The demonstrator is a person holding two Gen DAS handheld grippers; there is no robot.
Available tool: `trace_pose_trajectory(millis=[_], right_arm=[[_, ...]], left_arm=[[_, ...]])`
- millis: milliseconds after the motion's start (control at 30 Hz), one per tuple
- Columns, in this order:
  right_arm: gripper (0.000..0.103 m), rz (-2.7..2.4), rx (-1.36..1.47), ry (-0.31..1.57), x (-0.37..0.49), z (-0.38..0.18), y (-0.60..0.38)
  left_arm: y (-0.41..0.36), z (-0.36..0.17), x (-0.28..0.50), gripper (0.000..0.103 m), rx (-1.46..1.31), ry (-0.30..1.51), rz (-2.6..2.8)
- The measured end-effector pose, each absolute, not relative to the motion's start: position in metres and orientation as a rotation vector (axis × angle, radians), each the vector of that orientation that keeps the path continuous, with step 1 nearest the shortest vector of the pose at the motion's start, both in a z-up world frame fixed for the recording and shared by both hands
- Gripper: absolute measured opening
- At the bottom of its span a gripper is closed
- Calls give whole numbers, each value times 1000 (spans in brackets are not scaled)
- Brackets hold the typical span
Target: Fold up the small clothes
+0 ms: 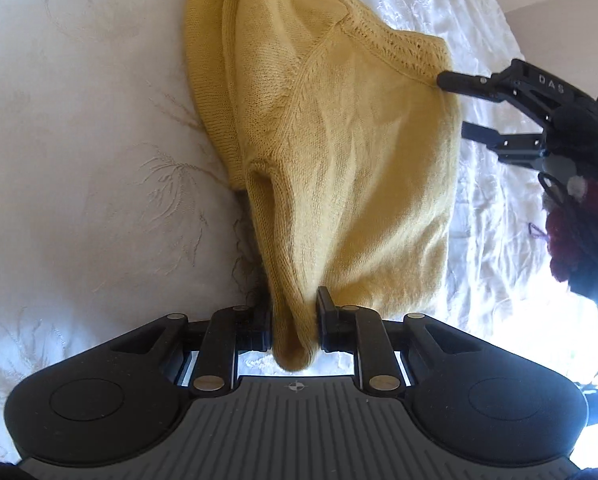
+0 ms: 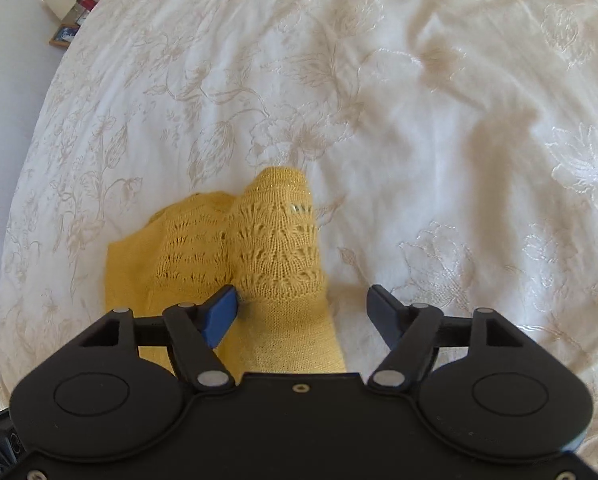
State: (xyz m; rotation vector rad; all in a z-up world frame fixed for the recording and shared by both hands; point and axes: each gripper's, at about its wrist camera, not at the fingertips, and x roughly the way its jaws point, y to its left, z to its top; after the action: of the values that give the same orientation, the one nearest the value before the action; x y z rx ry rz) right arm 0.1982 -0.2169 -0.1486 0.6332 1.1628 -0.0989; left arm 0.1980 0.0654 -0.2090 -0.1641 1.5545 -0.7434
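Observation:
A yellow knit sweater [image 1: 339, 160] lies partly folded on a white embroidered bedspread [image 1: 79, 140]. My left gripper [image 1: 295, 316] is shut on a bunched fold at the sweater's near end, and the cloth fills the gap between its pads. In the right wrist view the lacy part of the sweater [image 2: 275, 240] lies under my right gripper [image 2: 302, 294], whose jaws stand wide apart with no pad pressing on the knit. From the left wrist view the right gripper [image 1: 457, 106] is at the sweater's far right edge, open, its upper fingertip touching the cloth.
The bedspread [image 2: 419, 120] stretches wide and wrinkled ahead of the right gripper. A dark maroon fuzzy cloth [image 1: 571, 240] hangs by the right gripper's handle. Small items stand on a bedside surface [image 2: 71, 12] beyond the bed's far left edge.

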Motion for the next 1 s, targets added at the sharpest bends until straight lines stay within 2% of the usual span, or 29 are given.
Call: trace_pose_trajectory(millis=[200, 267, 333, 433, 767, 800, 833, 900, 1000], right_arm=[[77, -95, 582, 1082, 192, -128, -213], [78, -83, 548, 1060, 190, -124, -205], [81, -80, 517, 1039, 189, -122, -200], [82, -81, 500, 1028, 189, -124, -193], [82, -123, 469, 1008, 172, -123, -183], [83, -125, 467, 1006, 171, -122, -183], [83, -126, 470, 1005, 171, -122, -182], [83, -127, 475, 1006, 170, -123, -182], [83, -123, 469, 1014, 172, -126, -179]], left_arm=[[95, -157, 185, 21, 41, 1422, -911], [99, -142, 194, 26, 26, 1364, -921], [99, -133, 209, 40, 2, 1304, -892], [87, -134, 235, 55, -46, 1238, -830], [29, -168, 293, 56, 6, 1161, -682], [26, -171, 295, 51, 10, 1169, -670], [23, -174, 298, 41, 15, 1178, -646], [25, -178, 302, 31, 25, 1202, -597], [37, -179, 301, 11, -59, 1206, -617]])
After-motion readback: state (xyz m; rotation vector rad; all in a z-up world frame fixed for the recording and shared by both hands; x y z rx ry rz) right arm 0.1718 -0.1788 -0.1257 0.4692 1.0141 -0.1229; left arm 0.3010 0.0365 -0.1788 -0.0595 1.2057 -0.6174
